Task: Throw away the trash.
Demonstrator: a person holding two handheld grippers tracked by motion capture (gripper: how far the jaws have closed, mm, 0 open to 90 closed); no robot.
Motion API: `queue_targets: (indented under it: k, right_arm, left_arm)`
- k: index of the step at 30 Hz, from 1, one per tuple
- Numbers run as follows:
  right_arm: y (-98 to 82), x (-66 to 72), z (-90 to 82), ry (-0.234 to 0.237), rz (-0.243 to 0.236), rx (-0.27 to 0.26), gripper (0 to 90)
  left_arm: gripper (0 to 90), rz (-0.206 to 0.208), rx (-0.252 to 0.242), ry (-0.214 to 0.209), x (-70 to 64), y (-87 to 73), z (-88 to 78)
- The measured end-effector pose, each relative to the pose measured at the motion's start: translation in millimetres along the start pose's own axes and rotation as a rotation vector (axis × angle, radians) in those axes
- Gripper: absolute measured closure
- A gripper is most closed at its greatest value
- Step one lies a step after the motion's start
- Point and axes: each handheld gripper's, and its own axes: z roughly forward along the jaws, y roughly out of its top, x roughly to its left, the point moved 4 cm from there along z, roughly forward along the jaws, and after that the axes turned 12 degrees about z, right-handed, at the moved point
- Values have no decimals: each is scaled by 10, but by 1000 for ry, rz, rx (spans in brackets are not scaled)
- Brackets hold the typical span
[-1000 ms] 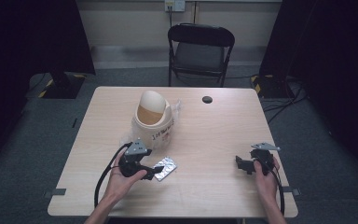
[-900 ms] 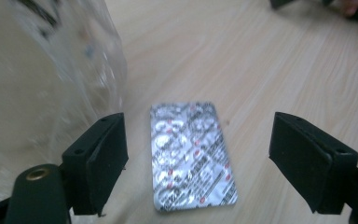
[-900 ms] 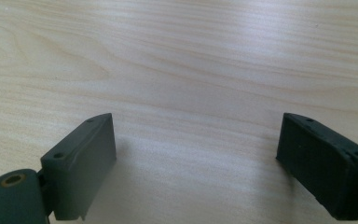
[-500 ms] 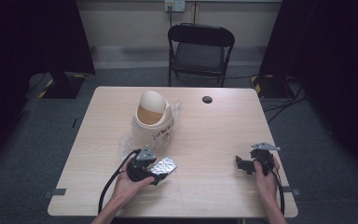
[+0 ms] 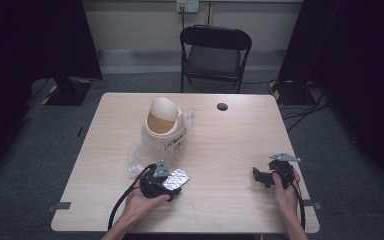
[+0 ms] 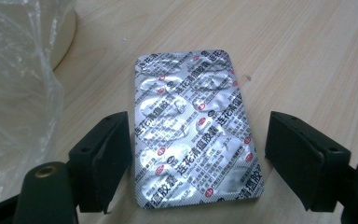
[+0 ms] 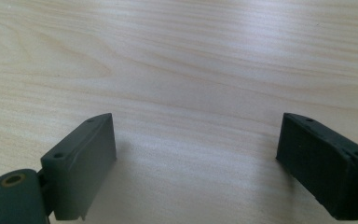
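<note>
A wooden tabletop (image 5: 230, 145) carries everything here, and the cream swing-lid bin (image 5: 163, 125) standing left of its middle serves as the landmark. Clear crumpled plastic film (image 5: 139, 154) lies against the bin's near-left side and reaches toward the person; in the left gripper view it fills the left edge (image 6: 14, 93), with the bin's rounded base just behind it.

Just in front of the bin, nearer the person, the left hand-held gripper (image 5: 162, 182) rests on the tabletop, held by the person's left hand (image 5: 142, 202), its black cable looping off to the left. In the left gripper view its jaws stand wide apart on either side of a silver blister pack (image 6: 196, 130) printed in red and dark characters. The pack lies flat on the wood between them; its left edge sits just beside the left jaw, though I cannot tell whether they touch, and the right jaw is clearly apart from it. Nothing is gripped.

Behind and to the right of the bin, a small black disc (image 5: 222, 106) sits near the far edge.

Well to the right of the bin, near the tabletop's right edge, the right hand-held gripper (image 5: 267, 176) rests in the person's right hand (image 5: 285, 187). Its jaws are spread wide over bare wood, holding nothing.

Beyond the tabletop, behind the bin, stands a black folding chair (image 5: 215, 55).
</note>
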Motion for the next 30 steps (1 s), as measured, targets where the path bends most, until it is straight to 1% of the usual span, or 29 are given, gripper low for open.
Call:
queue_targets:
  k: [2,3,4,5,6,7,11,14,15,18,19,20,21,23,25,26,27,28,30]
  right_arm:
    - [-4,-1,-4,0,-3,2,108]
    - [-5,0,-5,0,-2,1,108]
    - [-7,0,-7,0,-3,1,108]
    - [-8,-1,-9,0,-5,1,108]
    - [-9,2,-9,2,-3,1,108]
    - [-9,1,-9,2,-3,1,108]
    - [-8,0,-9,0,-4,1,108]
    - [-8,0,-9,1,-4,1,108]
    - [-8,0,-9,0,-4,1,108]
    - [-8,0,-9,1,-4,1,108]
    - [-8,0,-9,1,-4,1,108]
    - [-8,1,-9,2,-4,1,108]
    - [-9,1,-9,2,-4,1,108]
    - [-9,1,-9,2,-4,1,108]
    - [-9,1,-9,2,-4,1,108]
    - [-8,1,-9,2,-4,1,108]
    - [-8,0,-9,1,-4,1,108]
    - [-8,1,-9,2,-4,1,108]
    - [-8,0,-9,1,-4,1,108]
  left_arm:
    - [238,-7,-16,9,-7,-15,-8]
    - [252,-5,-15,15,-5,-25,-17]
    - [271,-3,-18,15,2,-31,-28]
    - [321,-8,-24,12,8,-31,-37]
    - [339,-3,-21,12,16,-34,-42]
    - [339,-7,-25,13,13,-32,-37]
    - [342,1,-14,6,18,-16,-30]
    - [342,-3,-18,8,25,-6,-16]
    - [342,-12,-19,2,28,-5,-20]
    - [342,-3,-34,-5,26,10,-41]
    - [342,-3,-39,-13,23,16,-50]
    - [342,-9,-48,-9,16,23,-56]
    - [343,-1,-39,-7,20,24,-72]
    - [342,-21,-57,-18,9,36,-85]
    - [342,-19,-68,-21,10,50,-113]
    - [342,-21,-82,-28,14,57,-125]
    - [342,-21,-82,-28,14,57,-125]
    - [342,-45,-100,-40,23,68,-156]
    - [342,-51,-107,-34,32,79,-188]
